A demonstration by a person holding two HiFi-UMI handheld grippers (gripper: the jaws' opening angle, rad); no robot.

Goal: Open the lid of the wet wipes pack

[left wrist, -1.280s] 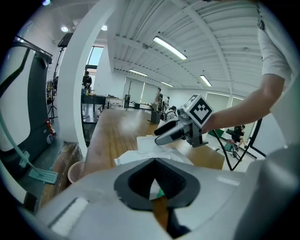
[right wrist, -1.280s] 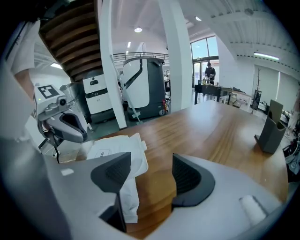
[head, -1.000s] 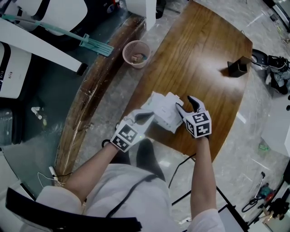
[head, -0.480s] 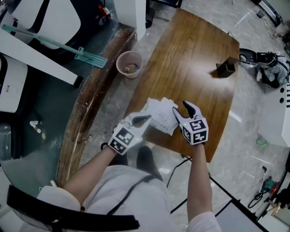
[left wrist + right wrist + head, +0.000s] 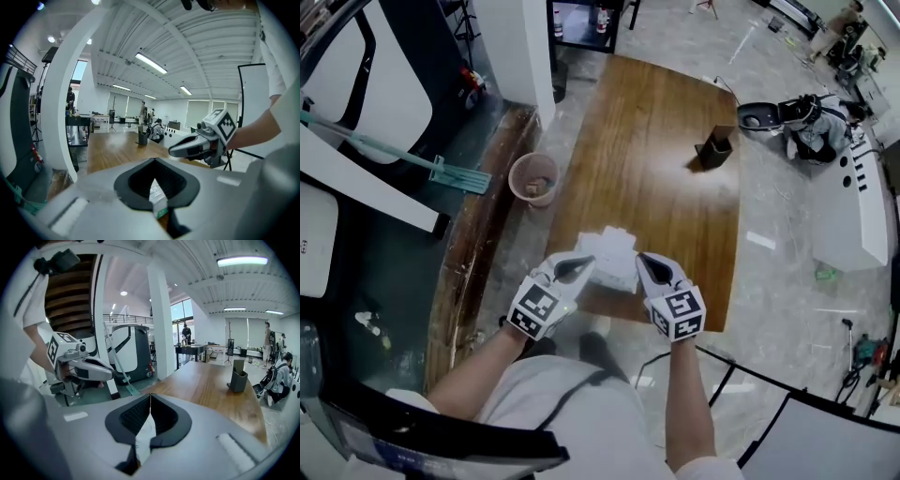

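The white wet wipes pack (image 5: 607,253) is held up over the near edge of the wooden table (image 5: 675,197), between my two grippers. My left gripper (image 5: 584,267) is shut on the pack's left end. In the left gripper view, a white edge with a green mark (image 5: 158,199) sits pinched between its dark pads (image 5: 140,180). My right gripper (image 5: 644,265) is on the pack's right side, its jaws closing down to shut. In the right gripper view, a thin white flap of the pack (image 5: 144,433) is caught between the pads (image 5: 164,418). The lid itself is hidden.
A black holder (image 5: 715,148) stands far back on the table. On the floor to the left are a pink basket (image 5: 533,178) and a mop (image 5: 441,171) beside a white pillar (image 5: 520,47). A person (image 5: 806,117) sits beyond the table's far right corner.
Both grippers have risen with the pack, lifting it off the table towards me. The right gripper's jaws, spread apart before, have come together on the pack.
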